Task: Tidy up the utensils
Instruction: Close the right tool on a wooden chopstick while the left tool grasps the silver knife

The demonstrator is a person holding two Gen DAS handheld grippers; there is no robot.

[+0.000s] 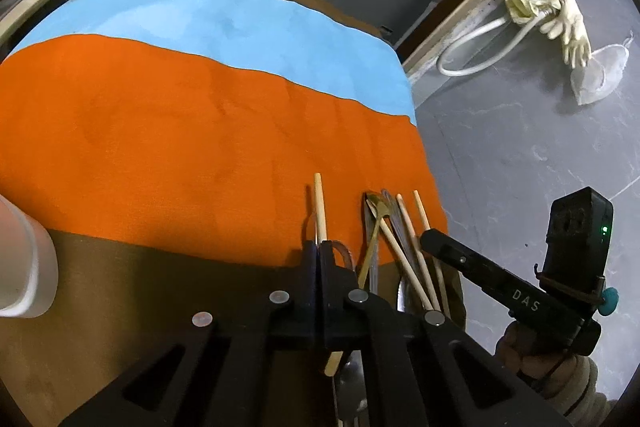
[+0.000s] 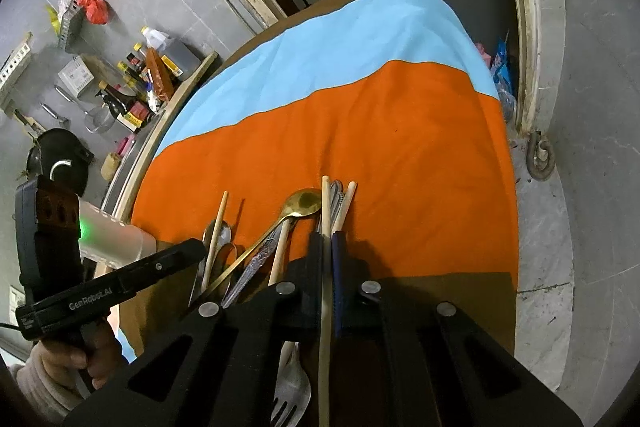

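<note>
One pale wooden chopstick (image 1: 319, 205) stands apart, left of the pile, pointing away over the orange cloth. Beside it lie a gold spoon (image 2: 305, 203), bowl up and handle slanting back, patterned steel handles (image 2: 262, 257), more chopsticks (image 2: 343, 207) fanned across them, and a steel fork (image 2: 290, 393) nearest, tines toward the camera.

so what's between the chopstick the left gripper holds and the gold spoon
In the left wrist view, only bare orange cloth separates the wooden chopstick from the gold metal spoon.
</note>
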